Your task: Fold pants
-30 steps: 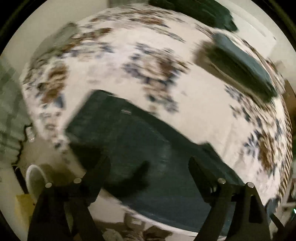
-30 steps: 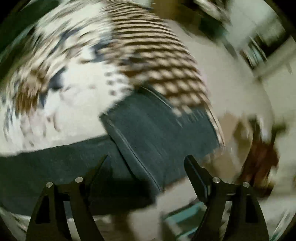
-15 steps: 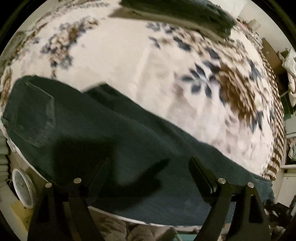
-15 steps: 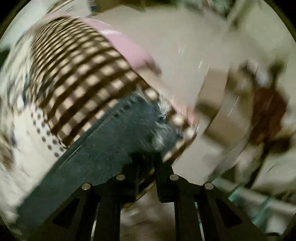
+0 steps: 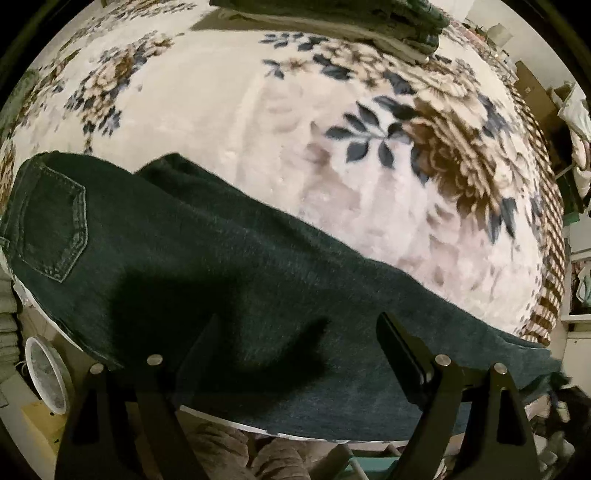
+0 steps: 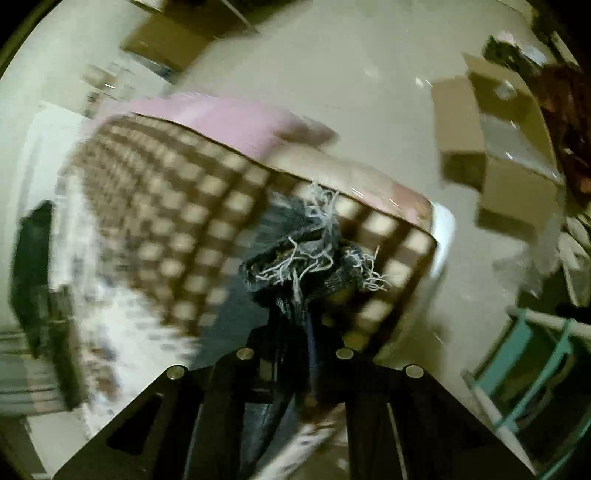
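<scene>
1. The dark denim pants (image 5: 229, 280) lie folded lengthwise along the near edge of the bed, running from the back pocket (image 5: 51, 229) at the left of the left wrist frame down to the lower right, on the cream floral plush blanket (image 5: 258, 110).
2. I judge the step in hand to be the crosswise fold: the frayed hem end of the pants (image 6: 314, 258) is gathered up in my right gripper (image 6: 295, 354), whose jaws are clenched on it at the centre of the right wrist frame.
3. My left gripper (image 5: 291, 354) hovers over the thigh stretch with its jaws spread wide and nothing between them; the denim fills the gap beneath, though I cannot tell whether the fingers touch it.
4. The next move, as I read it, calls for carrying the hem toward the waistband at the left and landing it square, with the left gripper free to pin the cloth at the fold line.
5. Further out, a stack of dark folded clothes (image 5: 332, 14) sits at the top of the left frame, well apart, and the blanket's brown checked border (image 6: 166, 221) fills the middle left of the right frame.
</scene>
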